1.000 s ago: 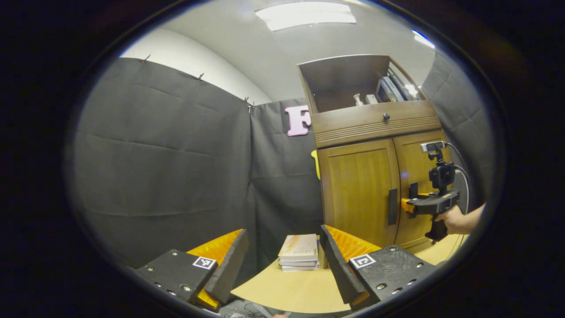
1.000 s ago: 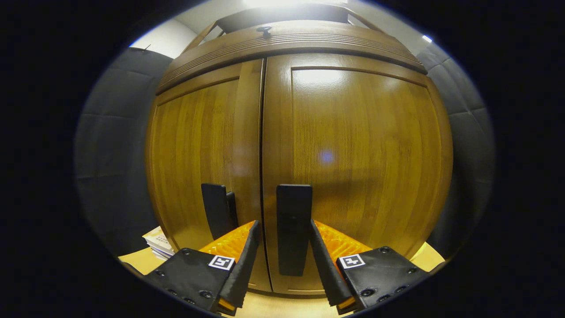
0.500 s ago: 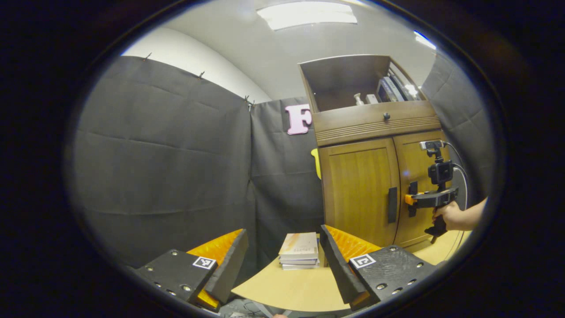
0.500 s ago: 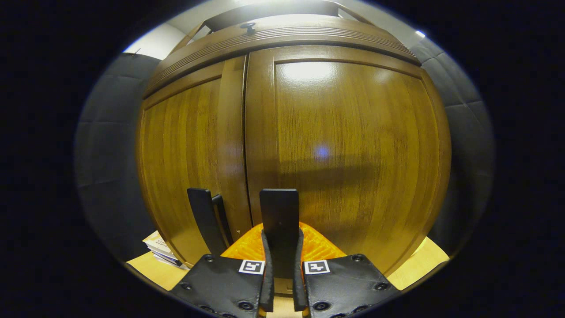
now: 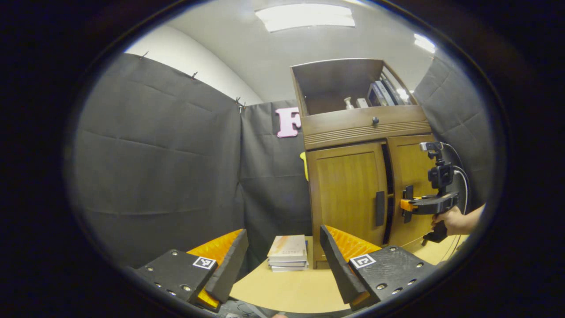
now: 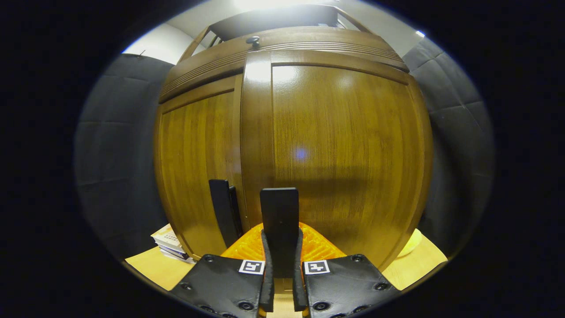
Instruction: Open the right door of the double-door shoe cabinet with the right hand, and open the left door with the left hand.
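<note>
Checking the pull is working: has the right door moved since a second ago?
Yes. In the left gripper view the right door has swung outward, opening a dark gap beside the closed left door, with the right claw clamped on its handle.

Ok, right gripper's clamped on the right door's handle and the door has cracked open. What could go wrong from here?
1. The right gripper pinches only the lower end of the right handle; it may slip off as the right door swings.
2. The left gripper hangs open, far from the left handle; reaching in could cross the swinging door.
</note>
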